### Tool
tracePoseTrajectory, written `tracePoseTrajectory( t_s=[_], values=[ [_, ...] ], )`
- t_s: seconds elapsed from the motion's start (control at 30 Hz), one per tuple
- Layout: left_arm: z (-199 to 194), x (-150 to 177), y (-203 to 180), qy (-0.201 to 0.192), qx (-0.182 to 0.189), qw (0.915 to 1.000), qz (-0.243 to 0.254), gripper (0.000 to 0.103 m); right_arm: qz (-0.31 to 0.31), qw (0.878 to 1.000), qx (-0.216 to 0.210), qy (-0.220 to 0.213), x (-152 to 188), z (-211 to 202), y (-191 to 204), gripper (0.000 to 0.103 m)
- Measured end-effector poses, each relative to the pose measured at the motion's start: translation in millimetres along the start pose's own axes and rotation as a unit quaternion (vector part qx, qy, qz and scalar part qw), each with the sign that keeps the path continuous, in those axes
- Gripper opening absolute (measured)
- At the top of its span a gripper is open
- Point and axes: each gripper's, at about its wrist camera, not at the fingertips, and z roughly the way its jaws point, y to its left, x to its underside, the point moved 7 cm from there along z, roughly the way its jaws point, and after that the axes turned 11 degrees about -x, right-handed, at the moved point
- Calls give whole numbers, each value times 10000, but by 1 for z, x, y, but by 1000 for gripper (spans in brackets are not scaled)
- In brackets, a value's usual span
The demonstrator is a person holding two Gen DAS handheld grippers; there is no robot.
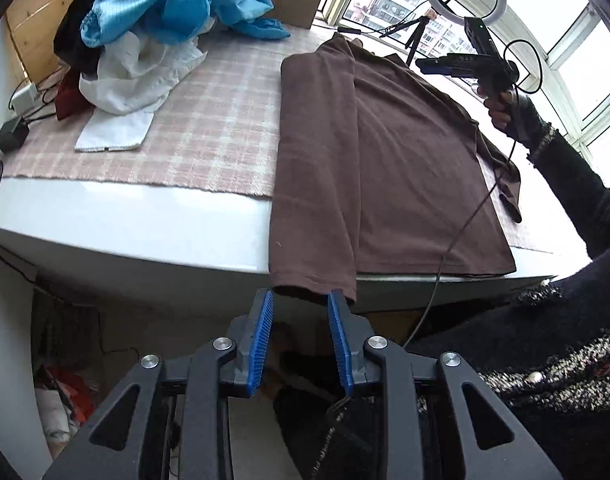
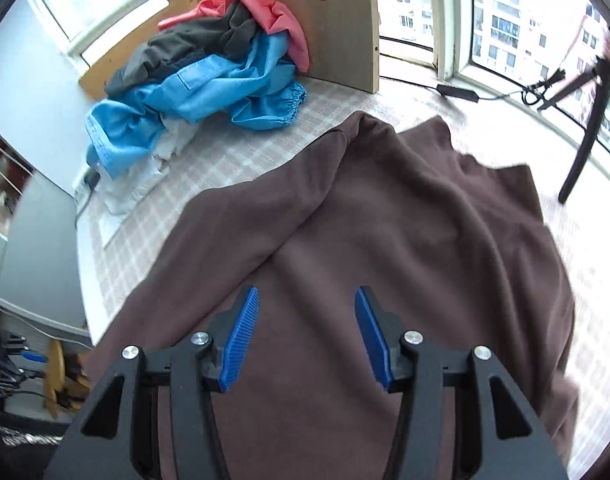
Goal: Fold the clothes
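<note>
Brown shirt (image 1: 401, 168) bears no label

Clothes pile (image 1: 153, 36) crowding far left, bare checked cloth (image 1: 209, 120) beside it

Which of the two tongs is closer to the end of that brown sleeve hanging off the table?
Left. The left tongs sit open just below the brown sleeve's cuff. The right tongs hover above the garment's far end, near the window.

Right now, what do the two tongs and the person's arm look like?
The left tongs and right tongs have black angular linkages with silver pivot bolts and ribbed blue pads. Seen from the left wrist view, the right unit has a pistol grip trailing a thin black cable. The sleeve is dark knit with speckled trim.
</note>
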Motion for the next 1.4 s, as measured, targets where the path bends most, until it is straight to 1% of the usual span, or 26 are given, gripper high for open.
tracePoseTrajectory(
  t_s=[0.07, 0.13, 0.2, 0.3, 0.43, 0.5, 0.53, 0.57, 0.67, 0.7, 0.73, 0.8, 0.93, 1.03, 1.07, 1.1, 1.13, 1.2, 1.23, 1.27, 1.3, 1.33, 1.37, 1.4],
  values=[
    [10, -6, 3, -195, 21, 9998, 60, 28, 20, 9998, 34, -210, 12, -5, 19, 50],
    [24, -10, 6, -322, 62, 9994, 62, 28, 139, 9996, 136, -195, 21, 4, 29, 50],
    [36, -12, -1, -336, 336, 9989, -44, 28, 278, 9992, 244, -148, 29, 15, 37, 50],
    [41, -11, -32, -423, 597, 9971, 231, 28, 485, 9980, 404, -77, 41, 32, 51, 50],
    [43, 5, -30, -340, 511, 9981, -90, 28, 630, 9973, 371, 68, 37, 53, 53, 50],
    [44, 13, -29, -298, 468, 9981, -251, 30, 703, 9965, 423, 158, 32, 65, 48, 50],
    [45, 17, -28, -277, 447, 9981, -331, 30, 771, 9960, 397, 200, 30, 71, 47, 50],
    [45, 21, -28, -256, 425, 9979, -412, 30, 813, 9959, 273, 274, 31, 78, 49, 50],
    [46, 33, -26, -193, 360, 9970, -653, 29, 579, 9962, -34, 650, 46, 101, 68, 50],
    [47, 37, -26, -172, 338, 9966, -733, 29, 401, 9964, -4, 752, 52, 109, 75, 50],
    [49, 39, -25, -152, 411, 9951, -884, 29, 317, 9965, 48, 773, 56, 115, 78, 50],
    [51, 39, -32, -215, 372, 9945, -955, 29, 236, 9967, 138, 767, 62, 127, 80, 50],
    [61, 33, -58, -289, 445, 9946, -890, 32, 656, 9964, -4, 531, 49, 134, 70, 50],
    [72, 26, -67, -343, 227, 9959, -806, 31, 752, 9960, 39, 474, 34, 135, 62, 50],
    [74, 27, -65, -322, 277, 9947, -932, 27, 776, 9958, 76, 485, 30, 136, 60, 50],
    [76, 27, -62, -300, 327, 9934, -1058, 21, 800, 9955, 90, 506, 27, 138, 59, 50],
    [78, 27, -59, -278, 378, 9919, -1184, 1, 790, 9956, 76, 505, 24, 140, 60, 50],
    [82, 28, -54, -234, 478, 9882, -1436, 0, 779, 9958, 42, 484, 20, 140, 59, 50],
    [80, 29, -52, -258, 450, 9876, -1485, 0, 803, 9957, 30, 470, 20, 139, 58, 49],
    [77, 31, -50, -282, 422, 9869, -1533, 0, 826, 9955, 17, 457, 20, 138, 56, 41],
    [74, 36, -51, -267, 386, 9867, -1554, 0, 850, 9954, 5, 444, 19, 137, 55, 26],
    [71, 42, -52, -253, 351, 9866, -1575, 2, 874, 9952, -7, 430, 19, 136, 54, 23],
    [67, 47, -52, -238, 315, 9864, -1596, 13, 897, 9951, -19, 417, 18, 135, 52, 23],
    [64, 52, -53, -223, 279, 9862, -1617, 21, 921, 9949, -31, 404, 18, 133, 51, 24]
  ],
)
